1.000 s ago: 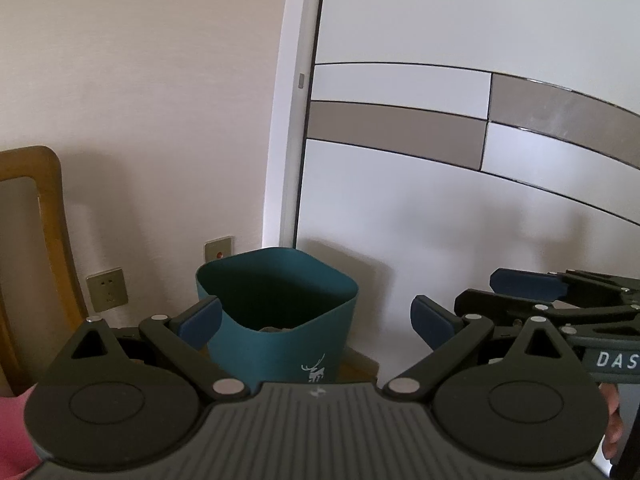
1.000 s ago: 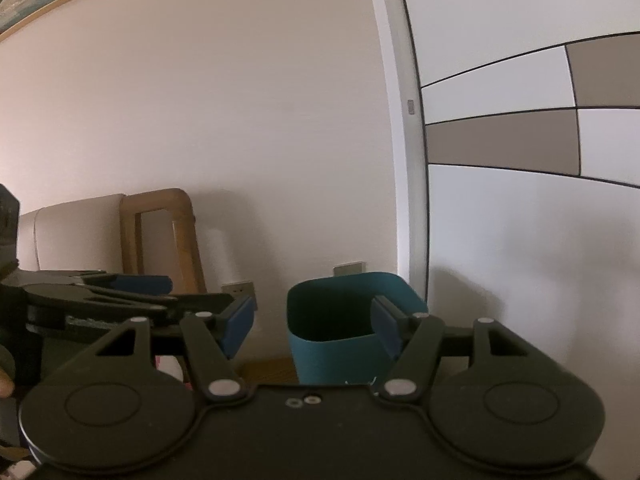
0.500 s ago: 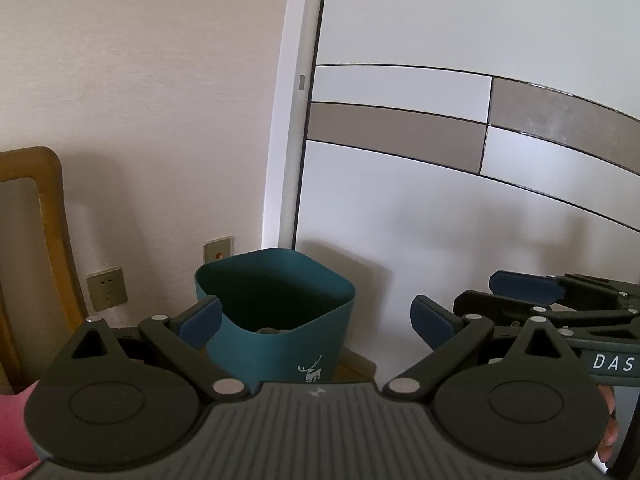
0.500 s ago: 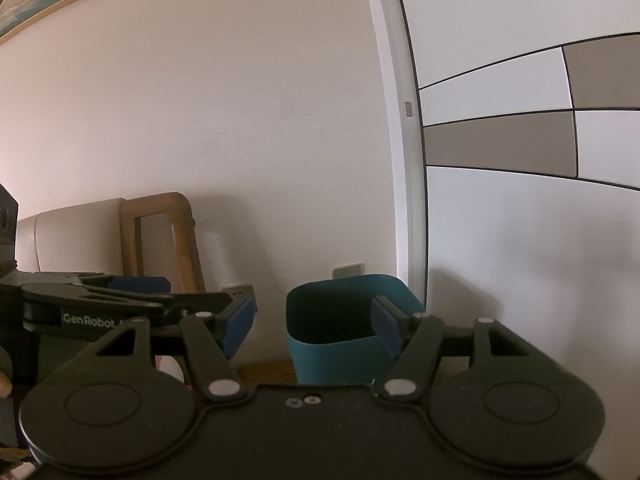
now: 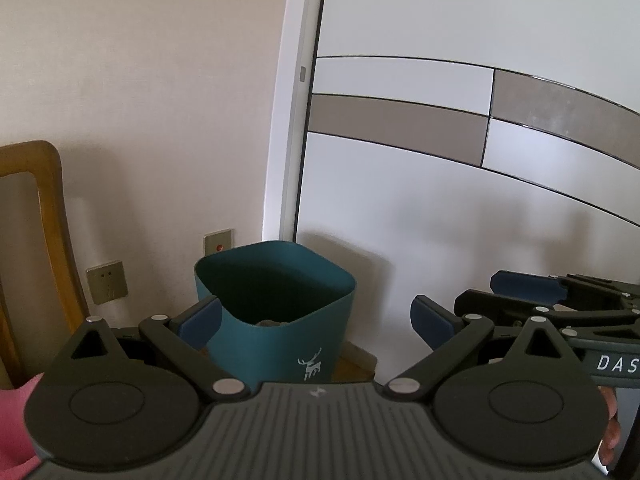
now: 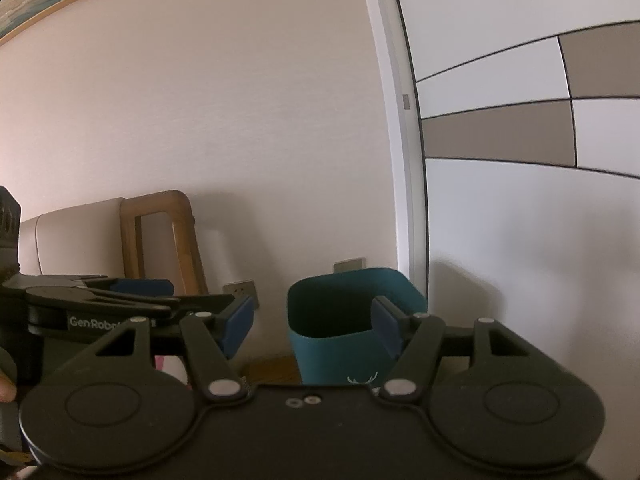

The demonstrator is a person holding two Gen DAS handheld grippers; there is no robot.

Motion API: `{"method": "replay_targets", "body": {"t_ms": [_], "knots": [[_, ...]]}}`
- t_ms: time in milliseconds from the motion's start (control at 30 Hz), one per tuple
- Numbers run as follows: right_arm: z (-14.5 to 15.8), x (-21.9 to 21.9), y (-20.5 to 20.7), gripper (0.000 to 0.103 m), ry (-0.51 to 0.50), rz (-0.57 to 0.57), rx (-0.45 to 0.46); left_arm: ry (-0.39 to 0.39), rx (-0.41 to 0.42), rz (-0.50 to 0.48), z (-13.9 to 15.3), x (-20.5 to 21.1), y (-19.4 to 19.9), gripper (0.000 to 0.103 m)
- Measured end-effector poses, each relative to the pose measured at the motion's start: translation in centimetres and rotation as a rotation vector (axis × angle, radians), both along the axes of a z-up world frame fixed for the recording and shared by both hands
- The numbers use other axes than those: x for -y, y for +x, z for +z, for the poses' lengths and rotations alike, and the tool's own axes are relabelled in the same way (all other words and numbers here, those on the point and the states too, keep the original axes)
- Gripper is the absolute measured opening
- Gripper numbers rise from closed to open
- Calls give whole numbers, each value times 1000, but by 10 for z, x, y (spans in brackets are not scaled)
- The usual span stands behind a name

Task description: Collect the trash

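One teal bin (deer logo), two grippers, left gripper and right gripper, both wide, empty.

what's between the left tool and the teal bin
Nothing: in the left wrist view the left tool is open and empty, and the teal bin shows straight through the gap between its fingers.

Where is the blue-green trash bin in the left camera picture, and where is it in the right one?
Left wrist view: the teal bin sits low and left of centre, between the open fingers of the left gripper, nearer its left finger.
Right wrist view: the teal bin sits low and right of centre, partly behind the right finger of the open right gripper.
Shared landmark: the white door frame rises just behind the bin in both.
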State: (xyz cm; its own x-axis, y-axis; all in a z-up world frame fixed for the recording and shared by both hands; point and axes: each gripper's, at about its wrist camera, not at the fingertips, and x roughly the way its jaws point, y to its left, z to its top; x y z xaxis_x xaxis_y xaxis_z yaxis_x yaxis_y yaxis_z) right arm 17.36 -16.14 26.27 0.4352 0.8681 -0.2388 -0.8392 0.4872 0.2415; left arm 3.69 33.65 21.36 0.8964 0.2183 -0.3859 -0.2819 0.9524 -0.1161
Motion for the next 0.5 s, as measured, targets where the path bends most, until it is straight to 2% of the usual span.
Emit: {"method": "replay_targets", "body": {"t_ms": [500], "knots": [[2, 10, -15, 65, -37, 15, -5, -11, -56, -1, 0, 11, -5, 101]]}}
